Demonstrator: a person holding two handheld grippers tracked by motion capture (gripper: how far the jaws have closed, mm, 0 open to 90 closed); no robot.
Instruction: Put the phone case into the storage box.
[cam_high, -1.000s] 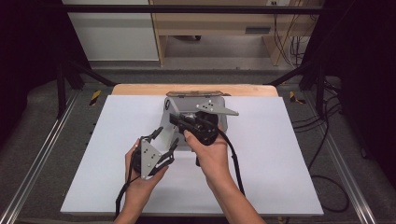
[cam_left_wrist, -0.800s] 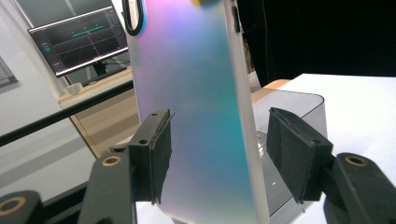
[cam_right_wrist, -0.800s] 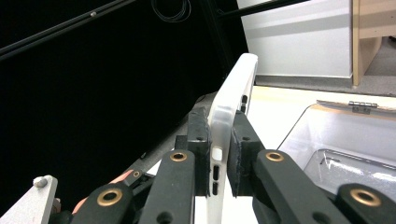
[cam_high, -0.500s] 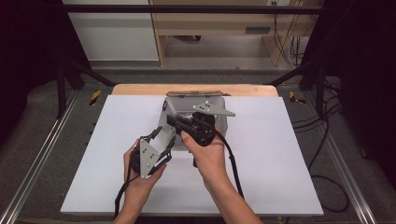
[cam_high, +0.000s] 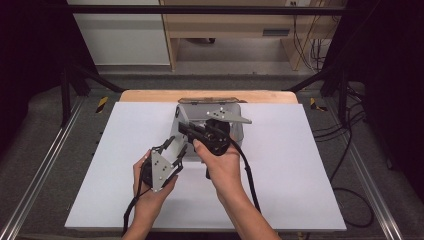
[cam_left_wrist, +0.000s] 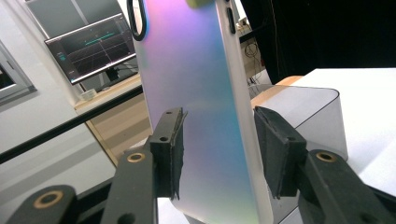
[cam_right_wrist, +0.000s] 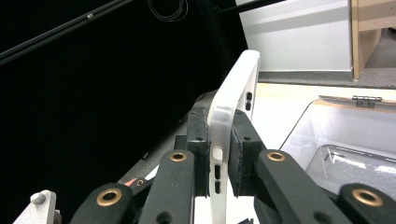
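Note:
My right gripper (cam_right_wrist: 222, 154) is shut on the edge of a translucent white phone case (cam_right_wrist: 233, 93), which stands upright with its side buttons showing. In the left gripper view the case's iridescent back (cam_left_wrist: 196, 84) rises just beyond my left gripper (cam_left_wrist: 219, 154). That gripper is open, one pad on each side of the case's lower part; I cannot tell whether the pads touch it. In the high view the right gripper (cam_high: 187, 127) is held over the middle of the table. The left gripper (cam_high: 181, 150) sits just in front of it, angled up toward it.
A clear grey plastic box (cam_high: 237, 131) with a rear hinge (cam_high: 207, 101) lies open on the white table (cam_high: 300, 170), right behind the grippers. It also appears as the box (cam_left_wrist: 313, 112) and the box (cam_right_wrist: 355, 140). Cables trail toward the front edge.
The right gripper has drifted slightly toward the person with the case. The left gripper has stayed almost still.

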